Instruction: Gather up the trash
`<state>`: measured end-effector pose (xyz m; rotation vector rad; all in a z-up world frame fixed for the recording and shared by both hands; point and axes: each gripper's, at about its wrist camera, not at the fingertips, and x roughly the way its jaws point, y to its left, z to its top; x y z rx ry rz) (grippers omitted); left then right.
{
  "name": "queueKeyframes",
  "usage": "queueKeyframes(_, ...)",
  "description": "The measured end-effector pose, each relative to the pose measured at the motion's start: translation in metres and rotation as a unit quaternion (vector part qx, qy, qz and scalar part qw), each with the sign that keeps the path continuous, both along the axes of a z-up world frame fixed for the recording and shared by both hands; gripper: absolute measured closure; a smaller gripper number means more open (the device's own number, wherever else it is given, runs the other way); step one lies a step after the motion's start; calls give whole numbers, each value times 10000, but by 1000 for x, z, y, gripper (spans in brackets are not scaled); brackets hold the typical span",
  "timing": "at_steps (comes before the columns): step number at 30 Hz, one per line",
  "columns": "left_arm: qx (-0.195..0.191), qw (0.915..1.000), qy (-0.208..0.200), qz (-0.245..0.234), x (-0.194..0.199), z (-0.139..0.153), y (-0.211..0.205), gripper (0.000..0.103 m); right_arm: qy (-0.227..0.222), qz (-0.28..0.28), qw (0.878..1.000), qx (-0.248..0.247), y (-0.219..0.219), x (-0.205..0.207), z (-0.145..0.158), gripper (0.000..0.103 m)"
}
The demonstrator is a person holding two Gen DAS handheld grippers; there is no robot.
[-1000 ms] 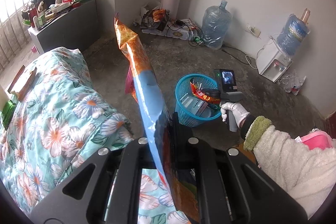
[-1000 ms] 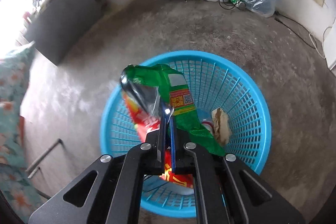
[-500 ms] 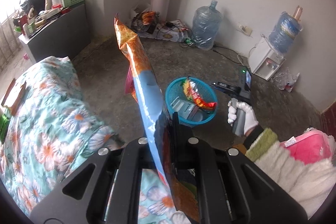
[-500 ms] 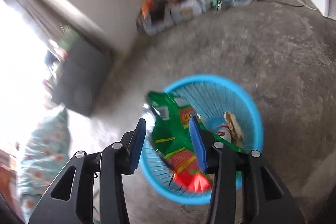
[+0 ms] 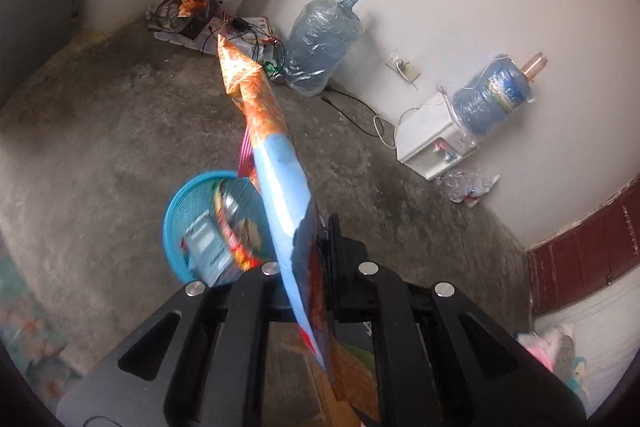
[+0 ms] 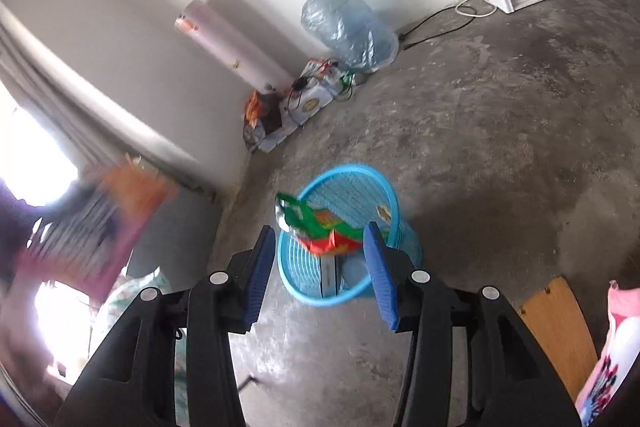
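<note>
From the left wrist we see our left gripper [image 5: 316, 263] clenched on a long orange-and-blue snack wrapper [image 5: 276, 163]; the blue basket [image 5: 176, 203] sits just beyond on open concrete floor [image 5: 100, 131]. No print is readable.

From the right wrist, our right gripper [image 6: 318, 259] stands released, jaws just opened; only this view shows the green wrapper [image 6: 316, 227] draped over the basket's [image 6: 352, 179] rim.

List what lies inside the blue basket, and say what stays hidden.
Inside the basket: a green and red wrapper draped over the rim, a pale box and a small crumpled scrap. The basket's floor under them is covered.
</note>
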<state>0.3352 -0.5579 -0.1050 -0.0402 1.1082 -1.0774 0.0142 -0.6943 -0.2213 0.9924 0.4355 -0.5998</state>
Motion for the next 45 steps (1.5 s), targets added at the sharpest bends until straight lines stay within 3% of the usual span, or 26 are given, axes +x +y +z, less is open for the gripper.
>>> queueKeyframes(6, 254, 9985, -113, 463, 14, -66, -83, 95, -184, 72, 9997, 110, 3, -1, -3, 58)
queueKeyframes(8, 486, 9965, -102, 677, 17, -95, -99, 81, -212, 76, 9996, 189, 3, 0, -7, 58)
queueKeyframes(10, 856, 9915, -21, 976, 19, -124, -102, 57, -187, 90, 9995, 233, 2, 3, -12, 58)
queueKeyframes(12, 1038, 9866, 321, 1215, 20, -147, -95, 51, -139, 101, 9994, 302, 2, 5, -18, 58)
queueKeyframes(14, 971, 9839, 623, 1365, 21, -153, -82, 50, -112, 82, 9992, 376, 1, 6, -23, 58)
queueKeyframes(21, 879, 9896, 279, 1104, 26, -111, -48, 47, -140, -37, 9991, 401, -4, 0, -28, 58)
queueKeyframes(24, 756, 9928, 49, 926, 25, -75, -25, 47, 32, -191, 9993, 313, -7, -5, -32, 58)
queueKeyframes(28, 727, 9955, -297, 528, 13, -16, 12, 47, 620, -516, 9965, 205, -11, -11, -45, 58)
queueKeyframes(31, 720, 9955, -513, 338, 3, 25, 57, 41, 471, -769, 9939, 640, -25, -25, -62, 58)
queueKeyframes(33, 707, 9949, -657, 295, -3, 46, 89, 39, 615, -948, 9910, 711, -36, -29, -68, 58)
queueKeyframes(36, 819, 9923, -828, 412, -8, 69, 139, 37, 933, -1254, 9844, 804, -61, -35, -73, 57)
queueKeyframes(39, 765, 9920, -799, 609, -13, 81, 187, 36, 1120, -1710, 9729, 1084, -102, -42, -88, 47)
queueKeyframes(42, 581, 9930, -678, 778, -16, 85, 227, 36, 1299, -2034, 9591, 1476, -142, -49, -120, 44)
queueKeyframes(45, 489, 9925, -625, 925, -17, 83, 254, 36, 1400, -2145, 9409, 2218, -183, -59, -174, 44)
